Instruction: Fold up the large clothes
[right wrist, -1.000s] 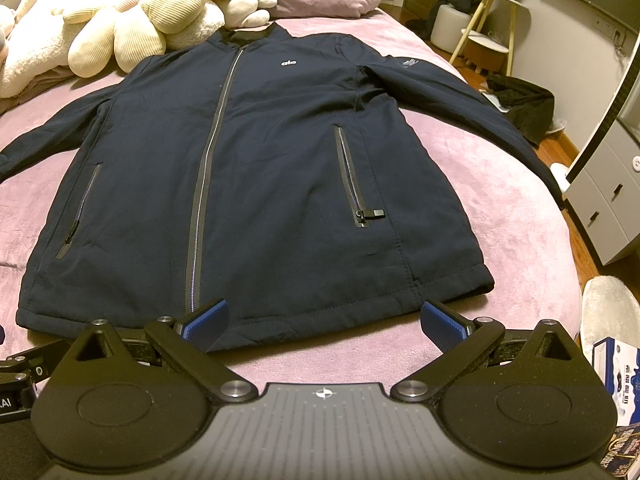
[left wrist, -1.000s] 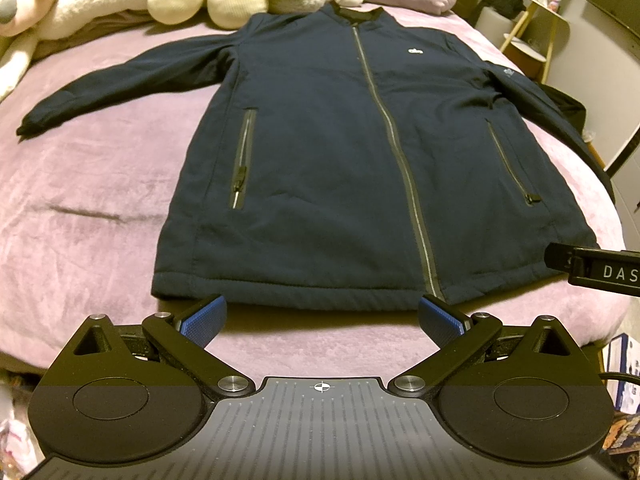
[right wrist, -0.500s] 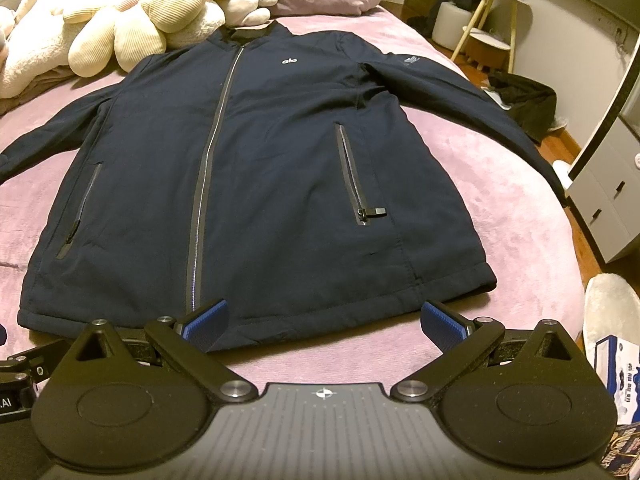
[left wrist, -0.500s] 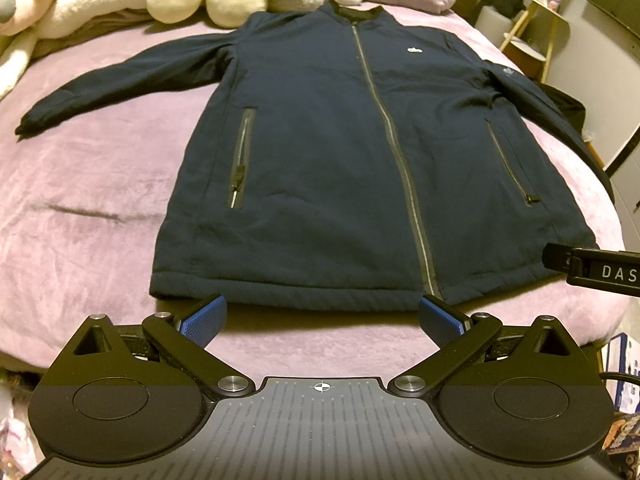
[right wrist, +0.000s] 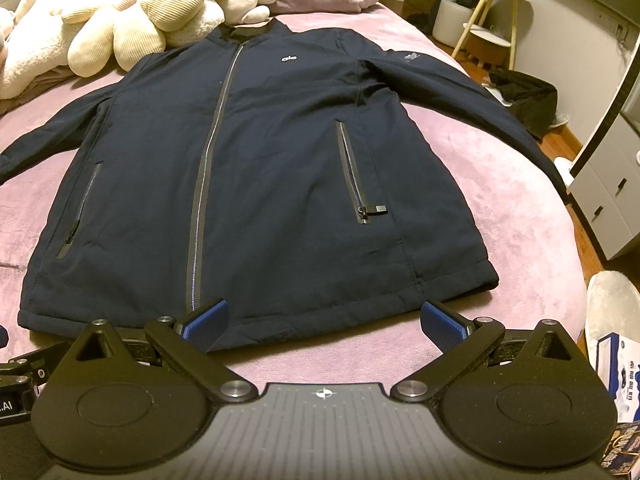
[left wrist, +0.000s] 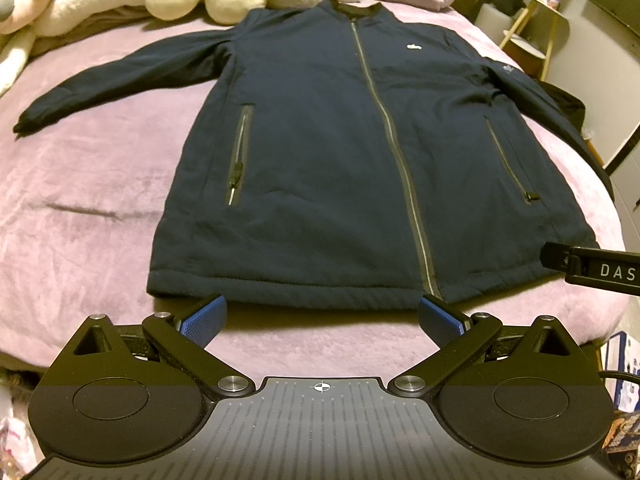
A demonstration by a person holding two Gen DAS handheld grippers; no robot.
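Hovering at the bed's near edge: left gripper (left wrist: pixel 322 320) and right gripper (right wrist: pixel 324 322), both spread wide, holding nothing. Just beyond their tips, navy jacket (left wrist: pixel 360 168) lies flat, zipped, sleeves out, on the pink bed (left wrist: pixel 80 184); plush toys (right wrist: pixel 132 28) by its collar.

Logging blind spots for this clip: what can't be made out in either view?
- Dark navy zip-front jacket: its right cuff runs over the pink bedspread's edge in both views.
- Left cuff: cut off by the right wrist view's edge.
- White chest logo: too small to read.
- Jacket's back: lies underneath.
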